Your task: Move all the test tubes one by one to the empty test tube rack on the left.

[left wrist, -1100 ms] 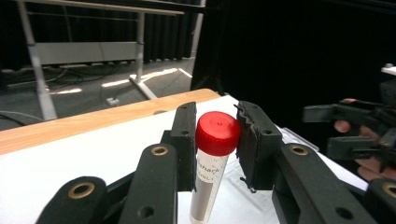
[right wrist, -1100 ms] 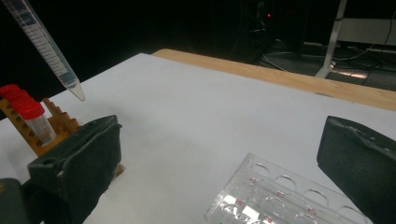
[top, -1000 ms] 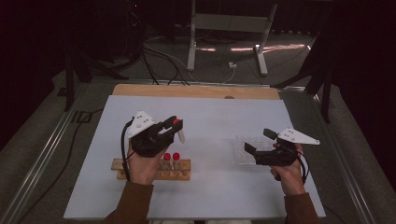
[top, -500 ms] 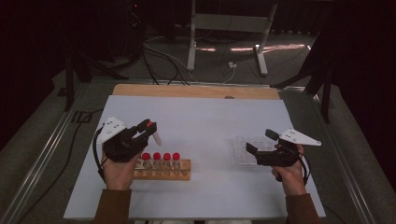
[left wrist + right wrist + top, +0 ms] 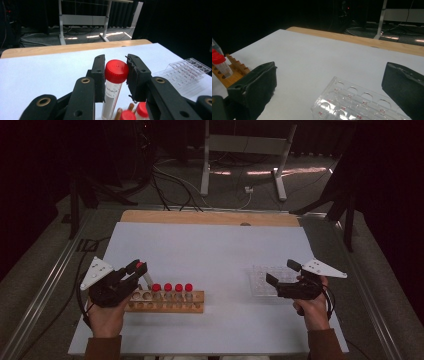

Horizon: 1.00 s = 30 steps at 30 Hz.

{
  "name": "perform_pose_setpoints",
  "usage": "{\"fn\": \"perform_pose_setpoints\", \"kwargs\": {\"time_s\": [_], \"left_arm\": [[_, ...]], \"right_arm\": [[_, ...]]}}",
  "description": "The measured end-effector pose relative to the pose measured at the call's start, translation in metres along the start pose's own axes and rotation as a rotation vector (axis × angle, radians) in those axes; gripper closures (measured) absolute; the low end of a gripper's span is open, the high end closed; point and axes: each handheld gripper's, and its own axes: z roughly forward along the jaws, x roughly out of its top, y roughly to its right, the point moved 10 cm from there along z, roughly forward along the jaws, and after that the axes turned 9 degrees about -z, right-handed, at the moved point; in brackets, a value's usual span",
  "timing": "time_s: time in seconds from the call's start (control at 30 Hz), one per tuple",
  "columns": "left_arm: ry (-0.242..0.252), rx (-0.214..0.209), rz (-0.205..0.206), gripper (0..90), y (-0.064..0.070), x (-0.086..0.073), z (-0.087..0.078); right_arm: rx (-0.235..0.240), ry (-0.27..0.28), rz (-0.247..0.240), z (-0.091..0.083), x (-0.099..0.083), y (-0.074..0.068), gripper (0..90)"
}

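My left gripper (image 5: 138, 267) is shut on the red cap of a clear tube (image 5: 147, 279), held tilted over the left end of a wooden rack (image 5: 165, 304). In the left gripper view the jaws (image 5: 116, 62) clamp the cap of that tube (image 5: 115, 72) from both sides. Several red-capped tubes (image 5: 173, 289) stand upright in the rack's back row. My right gripper (image 5: 280, 273) hangs open just over a clear plastic tube rack (image 5: 260, 283), with nothing between its fingers. The right gripper view has those jaws (image 5: 332, 85) wide apart above the clear rack (image 5: 352, 105).
The white table top (image 5: 210, 250) ends in a wooden strip (image 5: 200, 217) at the far edge. Metal stand legs and cables (image 5: 240, 170) lie on the floor beyond it. Aluminium rails (image 5: 45, 290) run along both sides.
My left gripper has carried the tube leftwards, from over the rack's middle to its left end, uncovering the tubes standing in the rack. The right gripper has hardly moved.
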Motion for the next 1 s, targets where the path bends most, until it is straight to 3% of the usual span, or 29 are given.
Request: {"fn": "perform_pose_setpoints", "kwargs": {"time_s": [0.23, 0.5, 0.63, 0.9, 1.0], "left_arm": [[-0.007, 0.006, 0.003, 70.7, -0.004, -0.006, -0.014], [-0.031, 0.005, 0.009, 70.7, -0.002, -0.013, -0.018], [-0.063, 0.009, 0.014, 70.6, -0.003, -0.026, -0.012], [-0.12, 0.014, 0.013, 70.6, -0.019, -0.063, 0.008], [-0.127, 0.01, 0.019, 70.5, -0.021, -0.069, 0.01]], "right_arm": [[-0.004, 0.001, 0.0, -0.002, -0.001, 0.001, 0.0], [-0.007, -0.01, 0.006, -0.003, -0.006, 0.002, 0.0], [-0.014, -0.008, 0.012, -0.007, -0.007, 0.005, 0.0], [-0.017, -0.02, 0.018, -0.009, -0.014, 0.007, 0.0], [-0.014, -0.023, 0.015, -0.009, -0.015, 0.006, 0.0]]}}
